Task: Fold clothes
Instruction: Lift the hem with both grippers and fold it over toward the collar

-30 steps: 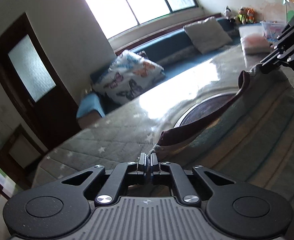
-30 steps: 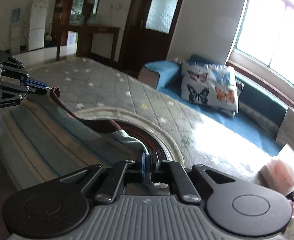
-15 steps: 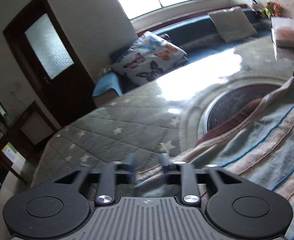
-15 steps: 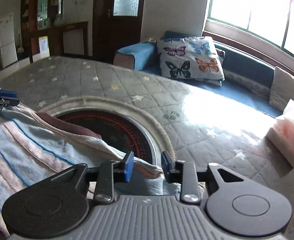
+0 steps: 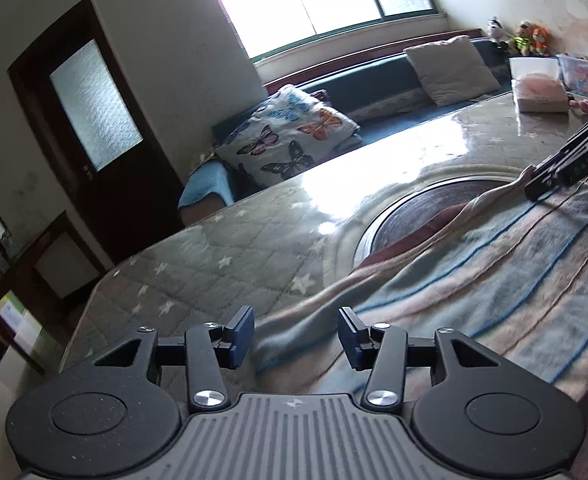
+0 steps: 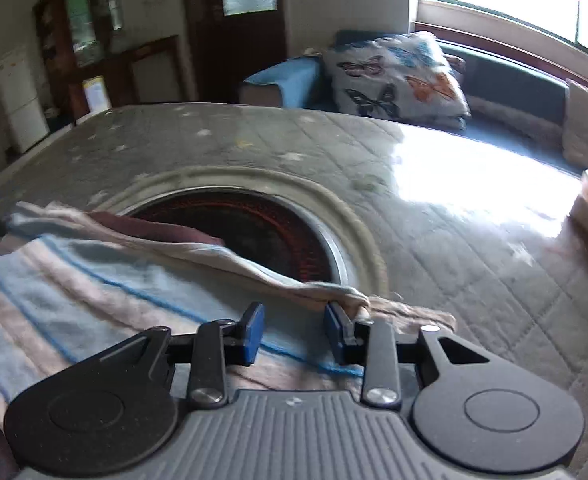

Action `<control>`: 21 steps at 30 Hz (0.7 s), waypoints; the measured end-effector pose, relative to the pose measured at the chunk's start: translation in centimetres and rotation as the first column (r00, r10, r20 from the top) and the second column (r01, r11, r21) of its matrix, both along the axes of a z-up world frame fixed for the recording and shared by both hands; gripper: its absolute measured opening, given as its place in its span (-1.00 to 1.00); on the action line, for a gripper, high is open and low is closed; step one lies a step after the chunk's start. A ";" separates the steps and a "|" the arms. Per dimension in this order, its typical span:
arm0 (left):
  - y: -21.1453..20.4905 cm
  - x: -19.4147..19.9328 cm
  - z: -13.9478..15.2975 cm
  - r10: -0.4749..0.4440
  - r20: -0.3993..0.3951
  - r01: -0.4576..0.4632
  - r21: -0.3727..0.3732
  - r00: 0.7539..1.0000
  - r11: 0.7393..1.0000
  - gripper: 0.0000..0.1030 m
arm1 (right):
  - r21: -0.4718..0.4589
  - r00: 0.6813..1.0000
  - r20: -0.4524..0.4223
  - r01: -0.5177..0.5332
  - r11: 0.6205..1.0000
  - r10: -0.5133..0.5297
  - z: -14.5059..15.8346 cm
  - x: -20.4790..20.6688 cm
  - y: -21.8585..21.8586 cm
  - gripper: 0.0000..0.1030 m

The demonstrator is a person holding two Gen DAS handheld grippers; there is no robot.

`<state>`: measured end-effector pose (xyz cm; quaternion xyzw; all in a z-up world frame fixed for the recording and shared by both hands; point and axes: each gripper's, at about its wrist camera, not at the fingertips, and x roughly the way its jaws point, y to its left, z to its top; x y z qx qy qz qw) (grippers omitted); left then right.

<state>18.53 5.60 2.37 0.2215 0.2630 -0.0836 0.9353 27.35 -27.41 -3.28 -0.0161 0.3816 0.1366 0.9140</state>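
A striped garment (image 5: 473, 284) in pale blue, pink and blue lines with a maroon lining lies flat on the quilted grey table cover (image 5: 214, 256). My left gripper (image 5: 295, 338) is open over its near left corner, holding nothing. My right gripper (image 6: 292, 334) is open at the garment's (image 6: 94, 292) right corner, with a fold of cloth resting against the right pad. The right gripper's black fingers also show in the left wrist view (image 5: 565, 164), at the garment's far end.
A round dark inset (image 6: 262, 236) sits in the table's middle, partly under the garment. A pink-white box (image 5: 539, 94) stands at the table's far right. Beyond are a bench with a butterfly pillow (image 5: 290, 136), a dark door (image 5: 94, 116) and a window.
Both grippers were shut on the garment's edge and held it up. They lowered it flat onto the table and opened, letting it go.
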 end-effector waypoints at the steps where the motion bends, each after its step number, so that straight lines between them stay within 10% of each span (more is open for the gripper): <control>1: 0.4 -0.3 0.0 0.012 -0.001 -0.012 -0.007 1.000 1.000 -0.03 | 0.005 1.000 0.004 0.021 1.000 -0.021 0.1 -0.1 -0.3 -0.40; 21: 5.2 -8.8 -1.3 -0.062 -0.157 0.027 -0.215 0.986 0.976 -0.10 | -0.052 0.995 0.028 -0.096 0.994 0.098 2.3 -4.9 3.3 0.08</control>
